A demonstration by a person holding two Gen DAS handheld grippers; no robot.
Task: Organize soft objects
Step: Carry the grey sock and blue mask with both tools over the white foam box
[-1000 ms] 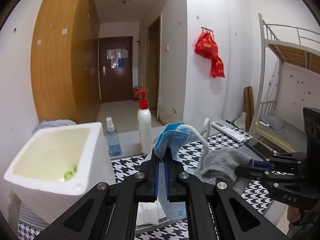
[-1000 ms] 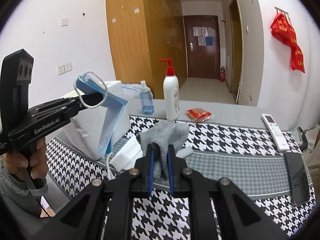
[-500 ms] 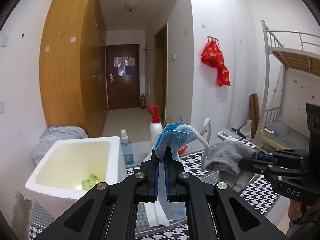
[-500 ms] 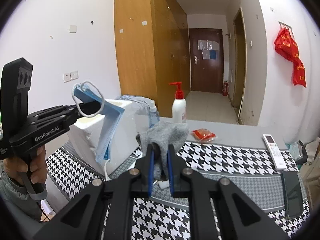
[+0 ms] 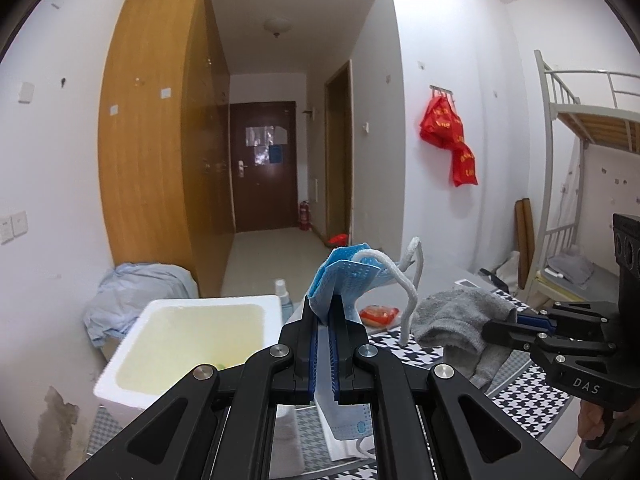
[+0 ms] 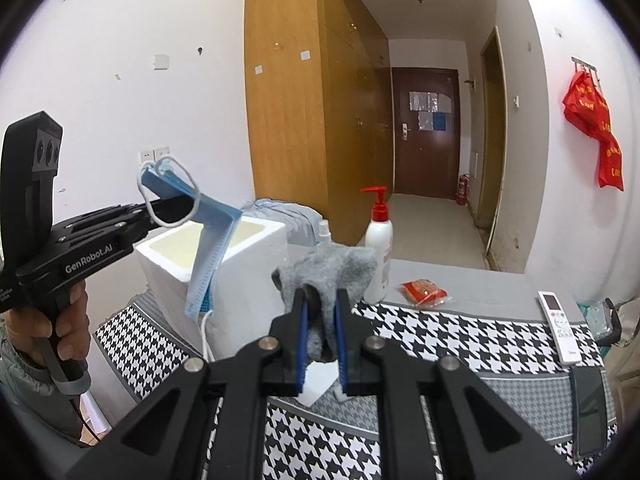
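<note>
My left gripper (image 5: pixel 325 312) is shut on a blue face mask (image 5: pixel 347 271) with white ear loops and holds it in the air, just right of the open white foam box (image 5: pixel 188 344). In the right wrist view the left gripper (image 6: pixel 188 202) holds the mask (image 6: pixel 212 236) over the box's (image 6: pixel 256 248) near rim. My right gripper (image 6: pixel 320 300) is shut on a grey sock (image 6: pixel 334 270) and holds it above the houndstooth table (image 6: pixel 460 344). The sock also shows in the left wrist view (image 5: pixel 456 316), held by the right gripper (image 5: pixel 492 328).
A white pump bottle with a red top (image 6: pixel 378 240), a small spray bottle (image 6: pixel 325 230), a red snack packet (image 6: pixel 424 291), a white remote (image 6: pixel 558 326) and a black phone (image 6: pixel 588 412) are on the table. A white tissue (image 6: pixel 320 380) lies below my right gripper. A light blue cloth (image 5: pixel 136 292) lies behind the box.
Both grippers have risen with the mask and the sock still held. The foam box and the table now sit lower in both views.
</note>
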